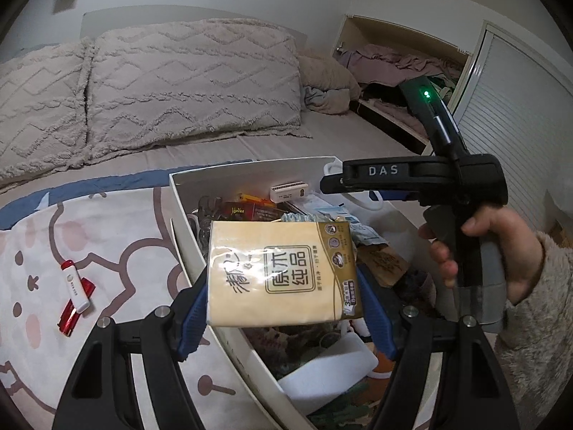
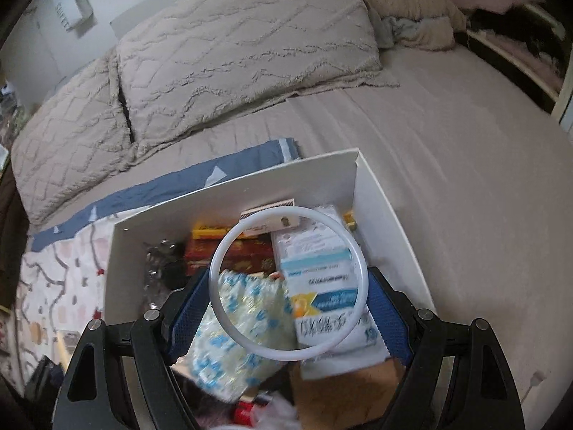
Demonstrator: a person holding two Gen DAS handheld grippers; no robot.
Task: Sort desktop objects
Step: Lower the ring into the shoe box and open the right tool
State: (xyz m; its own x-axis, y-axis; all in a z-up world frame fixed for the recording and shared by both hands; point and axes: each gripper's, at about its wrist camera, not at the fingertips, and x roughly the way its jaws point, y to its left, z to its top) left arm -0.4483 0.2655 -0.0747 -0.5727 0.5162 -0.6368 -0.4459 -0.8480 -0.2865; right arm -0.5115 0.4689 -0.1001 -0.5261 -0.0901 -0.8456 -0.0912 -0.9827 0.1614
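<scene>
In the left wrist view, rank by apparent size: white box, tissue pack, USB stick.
1. White box, largest.
2. Tissue pack, though it sits close to the camera in the left claw, so it looks inflated.
3. USB stick, smallest.

A flat yellow plastic-wrapped tissue pack (image 1: 283,272) with dark printed characters and a gold strip along one edge is clamped upright-faced between blue pads, above the open white cardboard box (image 1: 186,215). A thin white plastic ring (image 2: 288,288) is pinched at its two sides, hanging over the same box (image 2: 229,193), which is crowded with packets. On the patterned bed cover left of the box lies a red-and-white USB stick (image 1: 76,292).
</scene>
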